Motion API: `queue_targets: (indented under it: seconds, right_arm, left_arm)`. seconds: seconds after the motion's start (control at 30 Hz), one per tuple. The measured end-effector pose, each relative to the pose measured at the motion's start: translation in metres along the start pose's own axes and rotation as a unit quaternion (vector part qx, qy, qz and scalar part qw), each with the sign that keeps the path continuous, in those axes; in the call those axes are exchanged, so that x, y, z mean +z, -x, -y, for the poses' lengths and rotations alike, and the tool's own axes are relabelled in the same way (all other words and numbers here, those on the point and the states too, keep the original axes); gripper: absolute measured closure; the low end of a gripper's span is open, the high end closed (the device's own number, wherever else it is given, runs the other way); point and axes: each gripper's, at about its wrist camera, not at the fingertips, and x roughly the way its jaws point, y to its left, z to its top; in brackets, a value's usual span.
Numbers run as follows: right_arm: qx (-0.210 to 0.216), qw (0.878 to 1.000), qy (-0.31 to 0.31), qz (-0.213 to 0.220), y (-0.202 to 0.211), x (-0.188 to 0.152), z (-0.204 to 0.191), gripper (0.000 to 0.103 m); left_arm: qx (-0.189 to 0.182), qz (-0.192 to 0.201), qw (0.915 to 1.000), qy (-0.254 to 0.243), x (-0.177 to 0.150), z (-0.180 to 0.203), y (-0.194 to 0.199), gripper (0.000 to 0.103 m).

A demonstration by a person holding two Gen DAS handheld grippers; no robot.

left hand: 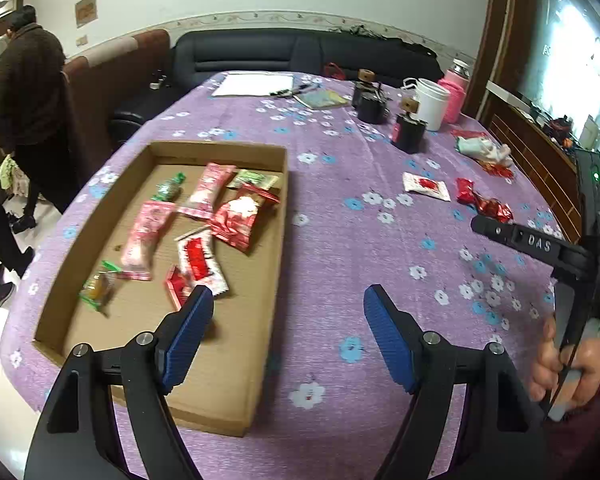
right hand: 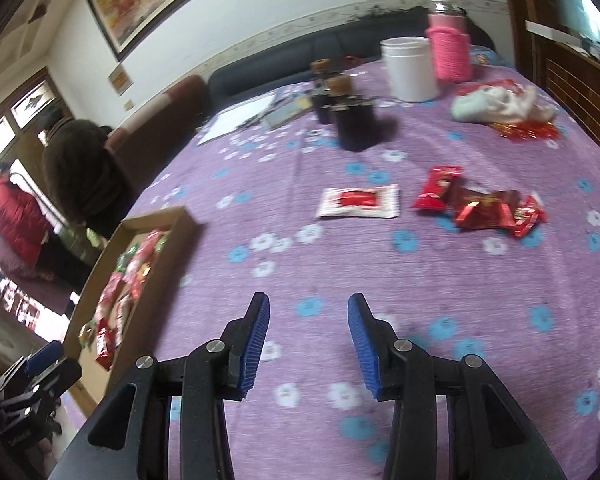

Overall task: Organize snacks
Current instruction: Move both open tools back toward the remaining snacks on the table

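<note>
Several red, pink and green snack packets (left hand: 204, 220) are lying in our cardboard tray (left hand: 260, 360); both tongs, left (left hand: 288, 300) and right (right hand: 308, 306), are gaping empty.

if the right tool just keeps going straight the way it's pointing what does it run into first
Most likely the bare purple tablecloth, since the right tool angles downward with nothing between its open fingers. Farther along that line lies the white and red snack packet, though depth is hard to judge.
</note>
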Motion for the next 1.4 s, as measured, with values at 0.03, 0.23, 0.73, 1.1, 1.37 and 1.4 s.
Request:
queue_targets:
  seconds: [0.03, 0.23, 0.73, 1.1, 1.37, 1.4]
  right_arm:
    - [-0.003, 1.000, -0.003, 0.001, 0.000, 0.001, 0.004, 0.060]
    - [-0.024, 0.999, -0.035, 0.021, 0.006, 0.018, 0.040, 0.060]
    - [-0.083, 0.992, -0.094, 0.027, -0.044, 0.092, 0.097, 0.060]
    - [-0.143, 0.987, -0.057, -0.040, -0.113, 0.111, 0.068, 0.058]
    - [-0.122, 0.990, 0.037, -0.061, -0.131, 0.091, 0.006, 0.072]
    - [-0.120, 0.989, 0.054, -0.066, -0.129, 0.085, -0.002, 0.073]
  left_arm:
    - [-0.006, -0.004, 1.0000, -0.001, 0.000, 0.002, -0.002, 0.025]
    - [-0.048, -0.021, 0.9986, -0.007, -0.003, 0.016, -0.012, 0.025]
    - [-0.096, -0.055, 0.9936, -0.022, -0.007, 0.031, -0.028, 0.025]
    - [-0.115, -0.048, 0.9918, -0.028, -0.006, 0.033, -0.023, 0.025]
    - [-0.116, -0.047, 0.9921, -0.015, -0.006, 0.027, -0.022, 0.025]
    - [-0.116, -0.047, 0.9920, -0.012, -0.006, 0.026, -0.022, 0.025]
